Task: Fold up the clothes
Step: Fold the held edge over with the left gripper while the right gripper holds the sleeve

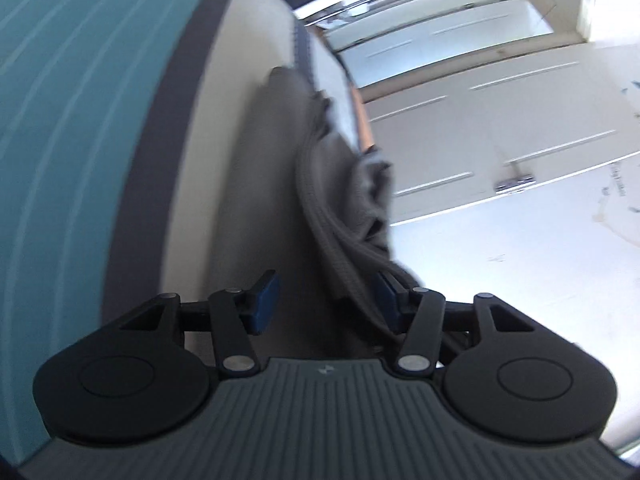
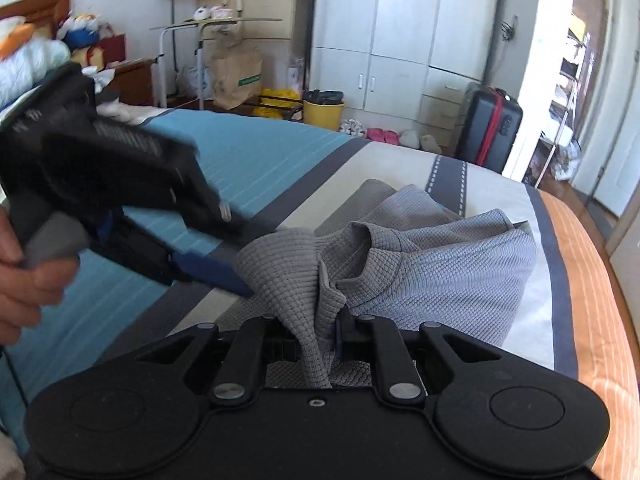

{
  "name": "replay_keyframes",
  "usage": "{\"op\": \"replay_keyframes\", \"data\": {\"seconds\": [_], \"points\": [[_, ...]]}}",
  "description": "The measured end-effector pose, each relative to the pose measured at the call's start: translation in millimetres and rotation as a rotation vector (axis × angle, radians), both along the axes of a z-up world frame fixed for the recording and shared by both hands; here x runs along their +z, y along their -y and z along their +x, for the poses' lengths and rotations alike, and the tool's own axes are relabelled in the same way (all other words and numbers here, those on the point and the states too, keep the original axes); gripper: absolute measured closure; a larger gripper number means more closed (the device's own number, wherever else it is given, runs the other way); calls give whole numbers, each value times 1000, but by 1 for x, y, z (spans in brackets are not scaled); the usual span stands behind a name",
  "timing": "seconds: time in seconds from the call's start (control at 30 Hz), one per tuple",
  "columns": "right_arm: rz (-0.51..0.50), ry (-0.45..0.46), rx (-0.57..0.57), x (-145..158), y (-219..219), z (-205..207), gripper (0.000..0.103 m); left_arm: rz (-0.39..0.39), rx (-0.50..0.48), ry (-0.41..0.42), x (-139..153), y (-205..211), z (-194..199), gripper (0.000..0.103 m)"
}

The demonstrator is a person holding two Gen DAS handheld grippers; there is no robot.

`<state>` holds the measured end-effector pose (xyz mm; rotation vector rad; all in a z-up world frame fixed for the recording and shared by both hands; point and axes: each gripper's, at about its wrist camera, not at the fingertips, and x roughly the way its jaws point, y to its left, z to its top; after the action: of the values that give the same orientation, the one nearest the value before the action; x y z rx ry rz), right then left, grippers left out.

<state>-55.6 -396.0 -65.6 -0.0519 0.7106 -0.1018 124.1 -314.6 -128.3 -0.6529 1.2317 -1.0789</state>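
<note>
Garment: grey waffle-knit top (image 2: pixel 432 256), lying crumpled on the bed's cream-and-navy end panel (image 2: pixel 404 160), collar area bunched up toward the right claw.
Right claw (image 2: pixel 320 340): nearly closed, pinching a gathered ridge of the grey knit between its pads; fabric drapes down over the claw body.
Left claw (image 1: pixel 326 300): jaws about half open, blue pads clear of the cloth; a ribbed edge of the top (image 1: pixel 340 216) runs between them but nothing is gripped. Left view is motion-blurred, so contact on the right-hand pad is probably none, not certain.
Step (judged): left claw re-gripping while the right claw keeps hold, ahead of a fold.
Do it well: take the ribbed hem, not the loose bulk; close fully before lifting; keep tension between both claws so the layer lays flat; smooth the collar bunch first.
Risk: pinching two layers gives a skewed fold.
Surface: bed cover, teal stripe (image 2: pixel 256 152) on one side, orange stripe (image 2: pixel 580 272) on the other; soft, so cloth drags rather than slides.
Room: white wardrobe (image 2: pixel 400 32), black suitcase with red strap (image 2: pixel 488 128), yellow bucket (image 2: pixel 324 114), paper bag (image 2: pixel 236 72), slippers on the floor.
Person: a hand (image 2: pixel 24 276) holds the left claw's handle.
</note>
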Motion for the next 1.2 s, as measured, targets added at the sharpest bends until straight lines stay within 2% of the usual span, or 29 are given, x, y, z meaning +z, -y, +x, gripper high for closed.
{"op": "replay_keyframes", "data": {"seconds": [0.2, 0.37, 0.43, 0.6, 0.63, 0.67, 0.7, 0.77, 0.8, 0.83, 0.9, 0.97, 1.0, 1.03, 1.13, 1.2], "points": [[-3, 27, 124, 5, -10, -6, 85, -99, -13, 46, 13, -4, -1, 51], [-110, -71, 147, -14, -29, 3, 85, -30, -28, 63, 1, 4, -3, 48], [-112, -83, 131, -16, -31, 4, 85, -25, -32, 67, -2, 9, -4, 48], [-89, -2, 124, -5, -31, -4, 85, -97, -48, 81, 1, 11, -3, 45], [-98, 2, 127, -5, -34, -5, 85, -62, -63, 102, 4, 16, -3, 46], [-107, -3, 132, -6, -38, -4, 85, -3, -73, 134, 7, 24, -3, 68], [-117, -20, 139, -8, -42, -2, 84, 60, -85, 206, 12, 29, -7, 87], [-121, -47, 147, -7, -45, -1, 83, 170, -100, 373, 24, 28, -20, 89], [-101, -32, 143, -2, -43, -4, 83, 195, -96, 411, 29, 23, -25, 89], [-56, -10, 133, 7, -39, -12, 79, 212, -89, 426, 33, 21, -28, 89], [60, 33, 106, 26, -25, -32, 79, 248, -78, 455, 36, 18, -33, 89], [131, 78, 28, 40, -9, -53, 76, 312, -83, 488, 35, 16, -38, 89], [151, 91, -17, 42, -3, -64, 70, 343, -85, 505, 34, 15, -41, 89], [166, 88, -60, 41, 3, -71, 64, 356, -83, 500, 31, 14, -41, 89], [190, 28, -181, 28, 20, -73, 62, 330, -68, 427, 25, 13, -31, 88], [217, -34, -250, 16, 30, -67, 55, 322, -65, 411, 25, 14, -27, 87]]}}
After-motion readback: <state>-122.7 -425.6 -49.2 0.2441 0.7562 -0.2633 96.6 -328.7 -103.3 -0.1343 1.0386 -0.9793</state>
